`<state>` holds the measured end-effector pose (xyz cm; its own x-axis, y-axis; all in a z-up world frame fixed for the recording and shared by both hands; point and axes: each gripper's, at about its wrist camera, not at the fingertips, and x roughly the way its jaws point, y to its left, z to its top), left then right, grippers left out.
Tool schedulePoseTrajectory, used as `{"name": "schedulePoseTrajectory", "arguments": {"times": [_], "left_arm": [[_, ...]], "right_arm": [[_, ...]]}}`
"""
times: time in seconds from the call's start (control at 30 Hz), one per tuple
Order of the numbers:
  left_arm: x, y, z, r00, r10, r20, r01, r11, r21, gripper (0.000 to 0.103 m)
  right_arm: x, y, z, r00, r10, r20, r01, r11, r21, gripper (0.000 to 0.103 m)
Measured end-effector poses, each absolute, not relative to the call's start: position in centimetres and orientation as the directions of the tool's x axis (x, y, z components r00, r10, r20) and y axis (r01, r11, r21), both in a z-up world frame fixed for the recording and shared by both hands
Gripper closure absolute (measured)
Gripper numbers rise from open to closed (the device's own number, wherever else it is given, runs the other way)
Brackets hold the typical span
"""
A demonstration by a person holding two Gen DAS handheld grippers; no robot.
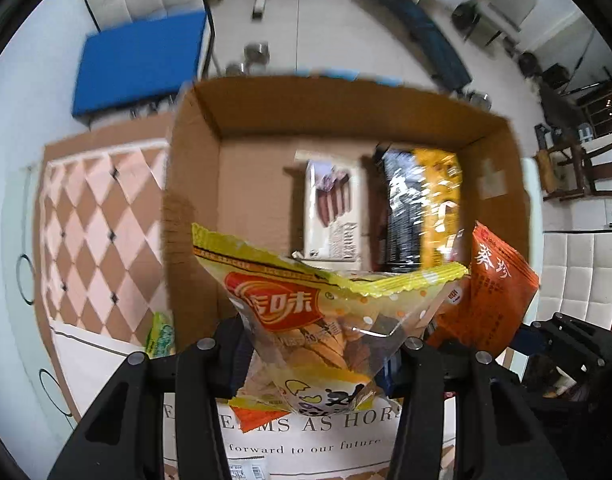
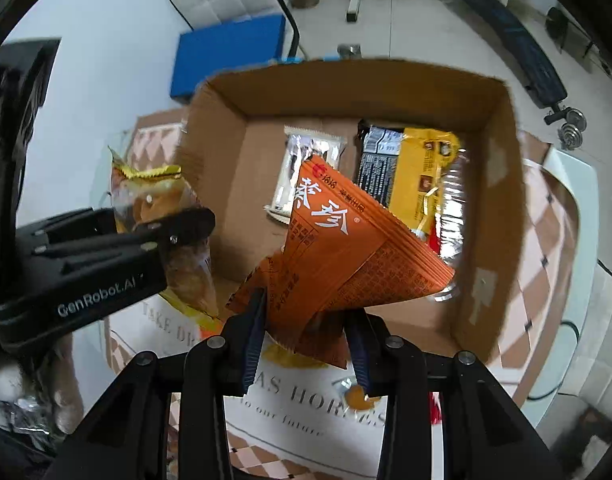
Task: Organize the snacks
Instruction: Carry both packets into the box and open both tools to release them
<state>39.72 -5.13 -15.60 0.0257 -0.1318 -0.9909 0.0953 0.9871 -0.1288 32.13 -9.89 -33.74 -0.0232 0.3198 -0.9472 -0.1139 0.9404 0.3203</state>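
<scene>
1. Left wrist view: the left gripper [image 1: 318, 354] is pointed straight down, its black fingers [image 1: 221, 354] pinched on a yellow crinkle-edged snack bag with a clear window [image 1: 306, 312]. The bag is held above the near edge of an open brown cardboard box [image 1: 193, 168] standing on a diamond-patterned tablecloth [image 1: 93, 216]. A white wafer packet [image 1: 332, 208] and a black-and-yellow foil packet [image 1: 424, 208] are seen lying side by side on the box floor. An orange snack packet with white characters [image 1: 494, 292] is visible at right.

2. Right wrist view: the right gripper [image 2: 306, 344] is tilted steeply downward, its blue-padded fingers [image 2: 251, 344] pressed together on the orange packet's [image 2: 346, 248] lower end, the packet held over the box [image 2: 502, 208] opening. At left, the other gripper [image 2: 177, 228] is seen clamped across the yellow bag [image 2: 153, 192].
</scene>
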Motion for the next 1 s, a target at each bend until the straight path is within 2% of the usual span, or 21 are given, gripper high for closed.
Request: {"name": "schedulePoseTrajectory", "arguments": {"times": [0.27, 0.5, 0.53, 0.57, 0.63, 0.67, 0.73, 0.8, 1.0], "left_arm": [[41.0, -4.1, -22.7, -0.151, -0.157, -0.976, 0.049, 0.985, -0.166, 0.057], [41.1, -4.0, -24.9, -0.216, -0.155, -0.964, 0.038, 0.985, -0.167, 0.056], [41.1, -3.9, -25.1, -0.232, -0.162, -0.959, 0.025, 0.985, -0.172, 0.056], [41.1, -3.8, -25.2, -0.238, -0.162, -0.958, 0.014, 0.985, -0.170, 0.053], [41.1, -3.7, -24.9, -0.227, -0.157, -0.961, 0.009, 0.986, -0.164, 0.038], [41.1, -3.6, -24.7, -0.221, -0.153, -0.963, 0.011, 0.987, -0.159, 0.029], [41.0, -3.6, -24.1, -0.205, -0.154, -0.967, 0.011, 0.987, -0.159, 0.025], [40.8, -3.6, -23.3, -0.184, -0.156, -0.970, 0.013, 0.987, -0.162, 0.017], [39.3, -3.4, -20.3, -0.115, -0.155, -0.981, -0.004, 0.988, -0.156, 0.017]], "right_arm": [[34.3, -7.8, -40.8, -0.173, 0.316, -0.933, -0.121, 0.933, 0.338, 0.063], [34.7, -7.4, -44.5, -0.268, 0.305, -0.914, -0.117, 0.931, 0.346, 0.061], [34.7, -7.3, -44.9, -0.289, 0.291, -0.912, -0.119, 0.935, 0.335, 0.056], [34.7, -7.2, -45.4, -0.310, 0.275, -0.910, -0.124, 0.937, 0.325, 0.037], [34.7, -7.3, -45.7, -0.327, 0.267, -0.907, -0.112, 0.942, 0.318, 0.006], [34.7, -7.4, -45.6, -0.325, 0.275, -0.905, -0.107, 0.940, 0.324, 0.006], [34.7, -7.9, -45.4, -0.320, 0.272, -0.907, -0.095, 0.944, 0.317, 0.006], [34.6, -8.3, -45.1, -0.307, 0.267, -0.914, -0.083, 0.949, 0.305, 0.006], [34.6, -11.1, -43.4, -0.222, 0.206, -0.953, -0.079, 0.970, 0.229, 0.006]]}}
